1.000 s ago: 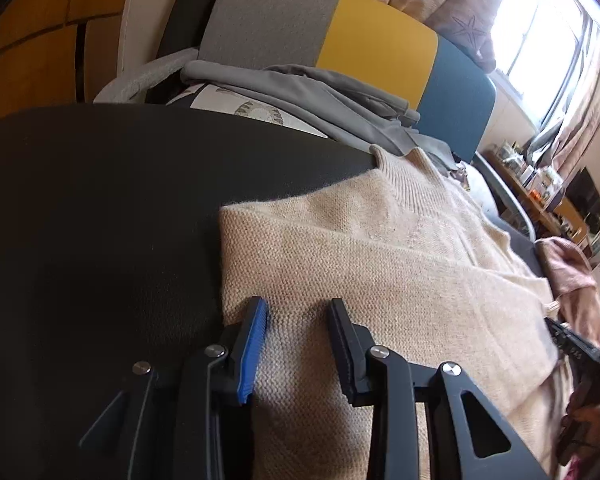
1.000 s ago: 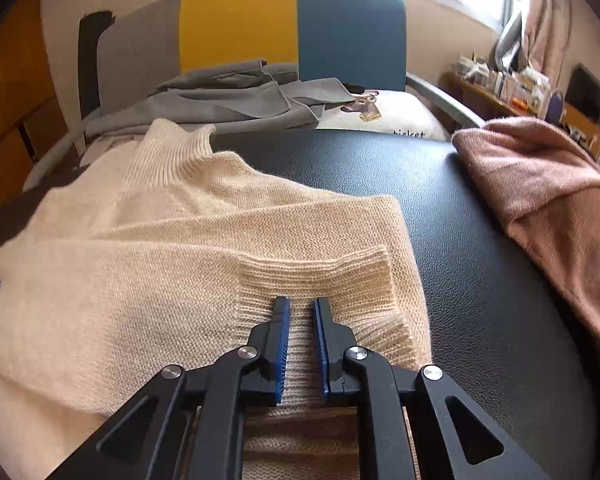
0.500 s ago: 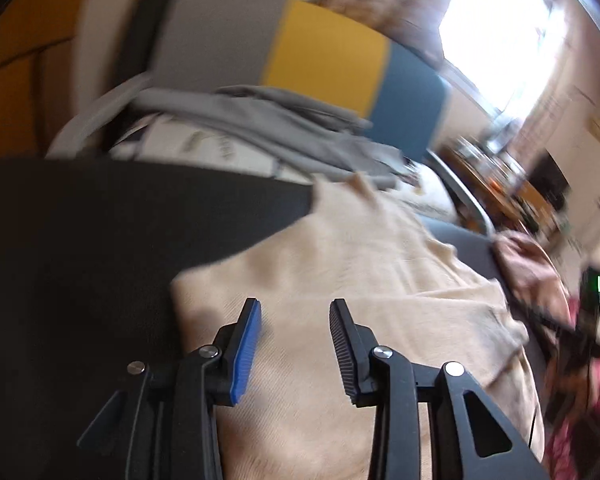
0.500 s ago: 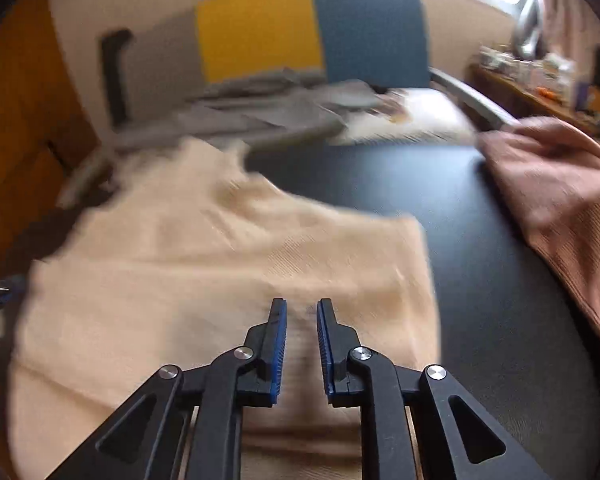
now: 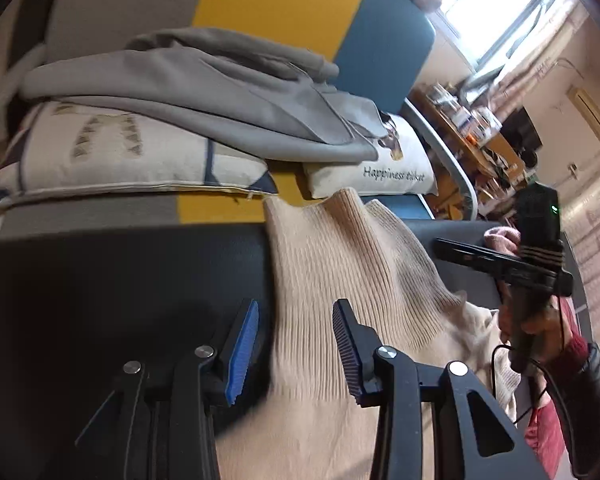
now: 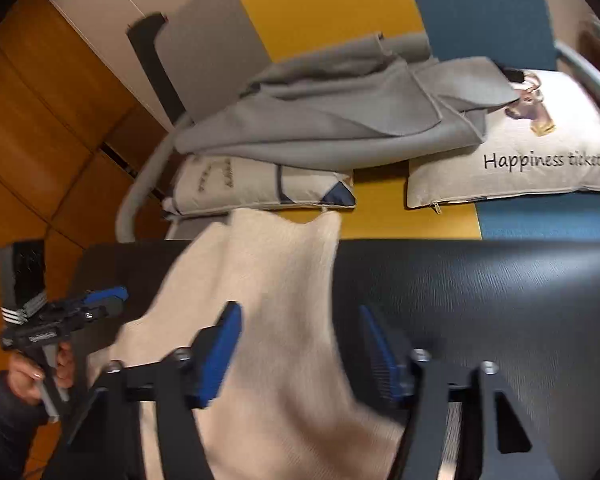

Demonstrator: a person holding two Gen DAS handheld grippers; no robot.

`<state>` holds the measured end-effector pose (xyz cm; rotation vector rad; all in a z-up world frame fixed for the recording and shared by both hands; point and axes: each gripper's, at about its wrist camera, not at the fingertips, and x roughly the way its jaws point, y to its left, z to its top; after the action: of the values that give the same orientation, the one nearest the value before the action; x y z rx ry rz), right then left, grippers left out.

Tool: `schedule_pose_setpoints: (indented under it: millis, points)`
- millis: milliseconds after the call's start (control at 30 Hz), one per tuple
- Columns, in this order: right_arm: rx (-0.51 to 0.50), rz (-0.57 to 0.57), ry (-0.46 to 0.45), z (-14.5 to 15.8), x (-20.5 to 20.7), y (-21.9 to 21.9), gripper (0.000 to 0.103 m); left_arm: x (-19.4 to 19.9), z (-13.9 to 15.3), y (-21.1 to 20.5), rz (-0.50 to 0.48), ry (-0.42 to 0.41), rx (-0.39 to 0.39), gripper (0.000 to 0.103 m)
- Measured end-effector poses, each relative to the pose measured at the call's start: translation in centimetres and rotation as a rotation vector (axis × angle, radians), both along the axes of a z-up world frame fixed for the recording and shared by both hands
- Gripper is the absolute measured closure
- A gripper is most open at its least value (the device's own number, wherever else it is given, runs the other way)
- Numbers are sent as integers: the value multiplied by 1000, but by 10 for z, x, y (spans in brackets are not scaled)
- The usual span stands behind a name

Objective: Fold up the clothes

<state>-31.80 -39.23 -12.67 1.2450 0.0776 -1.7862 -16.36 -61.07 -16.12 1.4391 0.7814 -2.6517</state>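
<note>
A cream knit sweater lies on the black table, its ribbed collar at the far edge. My left gripper hovers over the sweater's left edge below the collar. Its jaws are opening and press on nothing. In the right wrist view my right gripper hangs over the sweater near its right edge. Its jaws are also opening wide, with only cloth lying beneath them. Each view shows the other gripper, the right gripper and the left gripper, each held in a hand.
Beyond the table stands a grey, yellow and blue seat. On it, a grey garment lies over two printed cushions. A pink garment lies at the table's right. Wooden panels stand at the left.
Both grippers have moved forward over the sweater toward its collar at the far edge. The right jaws went from nearly shut to wide apart. The left jaws widened a little.
</note>
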Motion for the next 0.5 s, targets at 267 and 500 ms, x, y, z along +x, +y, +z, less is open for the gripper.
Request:
schedule_pose_setpoints:
  millis: [267, 500]
  points:
    - [-16, 87, -42, -20, -26, -33, 61, -55, -19, 8, -84, -51, -46, 60]
    - [32, 110, 17, -19, -24, -42, 97, -66, -21, -1, -19, -66, -14, 94]
